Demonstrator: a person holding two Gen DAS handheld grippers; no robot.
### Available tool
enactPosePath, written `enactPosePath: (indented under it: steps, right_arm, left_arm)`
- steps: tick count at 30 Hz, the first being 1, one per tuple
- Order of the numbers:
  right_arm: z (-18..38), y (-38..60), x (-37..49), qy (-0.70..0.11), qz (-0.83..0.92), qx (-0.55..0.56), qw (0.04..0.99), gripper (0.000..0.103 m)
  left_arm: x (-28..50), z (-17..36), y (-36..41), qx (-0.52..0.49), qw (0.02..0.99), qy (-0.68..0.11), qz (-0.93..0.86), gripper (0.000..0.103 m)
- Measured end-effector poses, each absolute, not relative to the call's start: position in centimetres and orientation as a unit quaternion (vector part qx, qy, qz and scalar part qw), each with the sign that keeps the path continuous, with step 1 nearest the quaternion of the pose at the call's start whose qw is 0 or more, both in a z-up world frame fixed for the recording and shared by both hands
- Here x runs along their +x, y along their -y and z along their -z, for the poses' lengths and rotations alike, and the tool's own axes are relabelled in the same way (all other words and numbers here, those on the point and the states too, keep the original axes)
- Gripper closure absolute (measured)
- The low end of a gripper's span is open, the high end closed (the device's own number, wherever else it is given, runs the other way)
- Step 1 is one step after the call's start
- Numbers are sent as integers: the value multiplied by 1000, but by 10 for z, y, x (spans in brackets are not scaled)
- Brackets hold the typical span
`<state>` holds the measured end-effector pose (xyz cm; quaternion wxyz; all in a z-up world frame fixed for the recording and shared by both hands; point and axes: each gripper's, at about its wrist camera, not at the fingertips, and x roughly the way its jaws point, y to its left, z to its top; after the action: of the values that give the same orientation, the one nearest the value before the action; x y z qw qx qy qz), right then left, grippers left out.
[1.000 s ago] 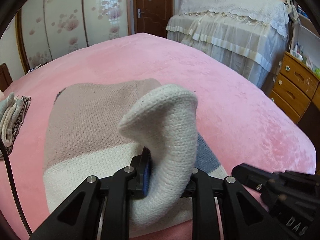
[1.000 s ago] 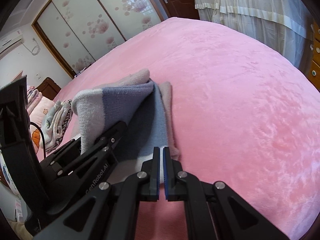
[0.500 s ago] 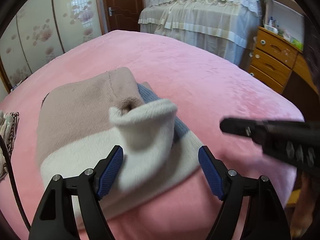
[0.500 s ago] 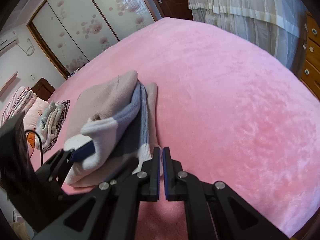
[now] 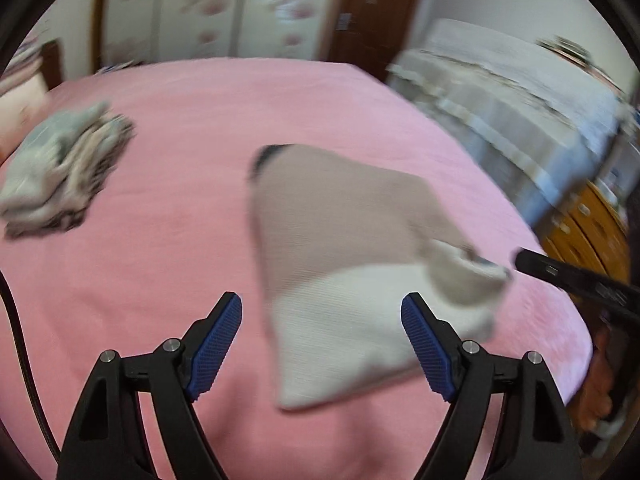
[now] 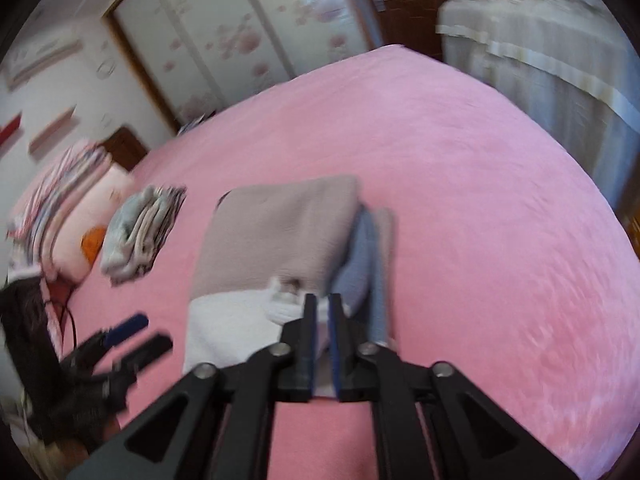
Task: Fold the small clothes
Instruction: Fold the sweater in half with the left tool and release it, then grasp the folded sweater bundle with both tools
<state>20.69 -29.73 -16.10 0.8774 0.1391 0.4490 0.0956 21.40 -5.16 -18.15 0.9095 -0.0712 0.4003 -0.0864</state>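
Left gripper (image 5: pixel 322 328), jaws just sprung wide and empty, hangs above the folded sweater (image 5: pixel 360 264); right gripper (image 6: pixel 323 320), at 3 o'clock, has parted narrowly

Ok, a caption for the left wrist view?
Open left gripper above the folded sweater on the pink bed.

One folded sweater (image 5: pixel 340 248) is lying on one pink bed (image 5: pixel 160 168). One pile of folded clothes (image 5: pixel 60 176) is sitting near it. Two grippers are showing: left gripper (image 5: pixel 322 344) and right gripper (image 6: pixel 323 332). One door (image 5: pixel 376 12) is standing behind.
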Motion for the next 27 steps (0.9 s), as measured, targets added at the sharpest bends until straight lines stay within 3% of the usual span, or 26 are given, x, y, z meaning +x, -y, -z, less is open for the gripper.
enactPosePath:
  steps: [2,4,9,10,11,13,14,21,27]
  right_arm:
    - [160,283,214,-453,-105,111,878,65]
    - [162,270,220,-463,-115,80,875,56]
    - [179,252,230,-488,-103,4,867,55]
    - [185,251,232,-497,-99,-5,862,57]
    - [192,253,234,-505,-98,-7,858,72]
    - [200,262,235,-517,-96,7,851,89]
    - [204,273,234,-525,-94,37,845,93]
    - [223,322,201,-536,-64,164,826,95]
    - [249,324,192,-544,-41,183,818,95]
  left_arm:
    - [223,185,46,-81,908,-404,76,22]
    - [227,188,44,-86,906,-407,74,22]
    - [235,200,47,-77,903,-414,80,22]
    - [237,202,49,-75,903,-416,82,22]
    - [238,202,50,-75,902,-417,82,22]
    - [243,205,52,-78,900,-421,85,22]
    - [244,207,53,-79,899,-423,86,22]
    - [249,230,58,-79,882,-456,96,22]
    - [247,255,58,-79,867,-481,98,12]
